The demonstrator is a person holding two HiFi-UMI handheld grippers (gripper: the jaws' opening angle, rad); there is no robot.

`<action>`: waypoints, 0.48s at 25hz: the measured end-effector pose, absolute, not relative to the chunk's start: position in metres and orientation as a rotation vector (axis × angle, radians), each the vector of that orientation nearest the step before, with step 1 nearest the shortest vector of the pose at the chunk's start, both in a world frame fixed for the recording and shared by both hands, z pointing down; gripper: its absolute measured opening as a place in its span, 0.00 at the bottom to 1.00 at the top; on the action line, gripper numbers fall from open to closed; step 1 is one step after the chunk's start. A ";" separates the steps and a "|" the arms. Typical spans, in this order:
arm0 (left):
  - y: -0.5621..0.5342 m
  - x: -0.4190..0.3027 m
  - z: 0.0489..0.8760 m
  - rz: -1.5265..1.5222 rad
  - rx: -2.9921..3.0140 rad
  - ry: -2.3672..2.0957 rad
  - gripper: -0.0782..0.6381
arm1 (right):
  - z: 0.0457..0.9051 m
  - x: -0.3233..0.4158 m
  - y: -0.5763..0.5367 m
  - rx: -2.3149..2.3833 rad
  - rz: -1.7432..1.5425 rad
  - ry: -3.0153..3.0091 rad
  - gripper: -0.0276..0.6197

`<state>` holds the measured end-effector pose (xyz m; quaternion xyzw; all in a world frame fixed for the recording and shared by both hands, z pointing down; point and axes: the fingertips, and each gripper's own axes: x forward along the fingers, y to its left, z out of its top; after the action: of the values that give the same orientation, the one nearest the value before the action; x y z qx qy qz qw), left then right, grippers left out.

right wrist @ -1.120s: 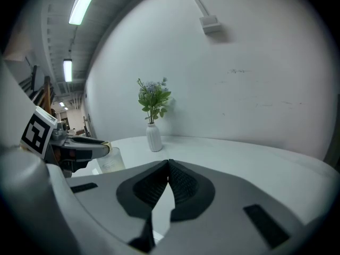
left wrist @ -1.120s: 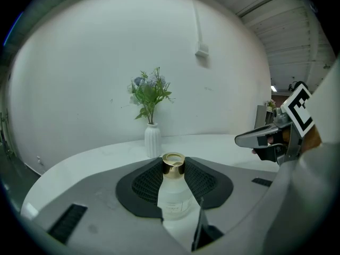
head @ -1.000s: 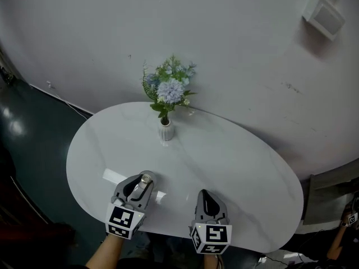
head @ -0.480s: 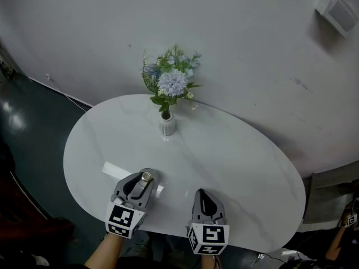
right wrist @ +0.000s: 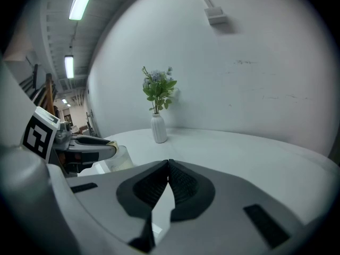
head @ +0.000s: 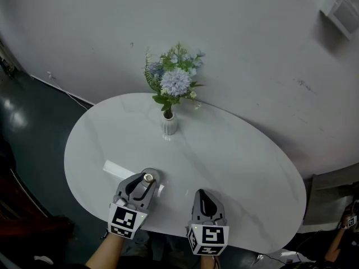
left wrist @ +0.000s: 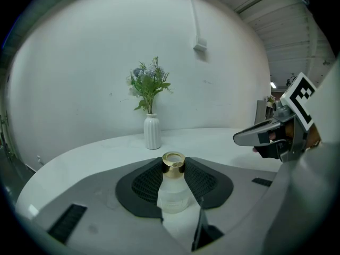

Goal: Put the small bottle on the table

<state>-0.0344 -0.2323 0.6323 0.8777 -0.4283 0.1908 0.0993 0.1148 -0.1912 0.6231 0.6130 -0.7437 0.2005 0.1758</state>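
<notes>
Above the table's point(head: 241, 167) near edge, the left gripper point(head: 147, 180) clenched the small bottle point(left wrist: 172, 191) upright, likely needing lowering then release; the right gripper point(right wrist: 169, 169) was closed, empty.

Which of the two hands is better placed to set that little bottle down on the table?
The left. The left gripper holds the small bottle between its jaws, over the near edge of the table. The right gripper is shut and empty.
</notes>
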 end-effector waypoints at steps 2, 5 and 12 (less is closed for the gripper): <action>-0.233 -0.034 0.633 0.560 2.595 -1.270 0.29 | 0.622 0.115 -0.191 1.736 0.564 -2.111 0.14; -0.233 -0.034 0.634 0.552 2.598 -1.267 0.29 | 0.621 0.115 -0.190 1.734 0.559 -2.115 0.14; -0.233 -0.035 0.633 0.596 2.583 -1.272 0.29 | 0.612 0.116 -0.188 1.742 0.543 -2.126 0.14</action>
<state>-0.0347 -0.2327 0.6326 0.8740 -0.4305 0.2017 0.1007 0.1160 -0.1878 0.6118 0.6128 -0.7479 0.1910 0.1693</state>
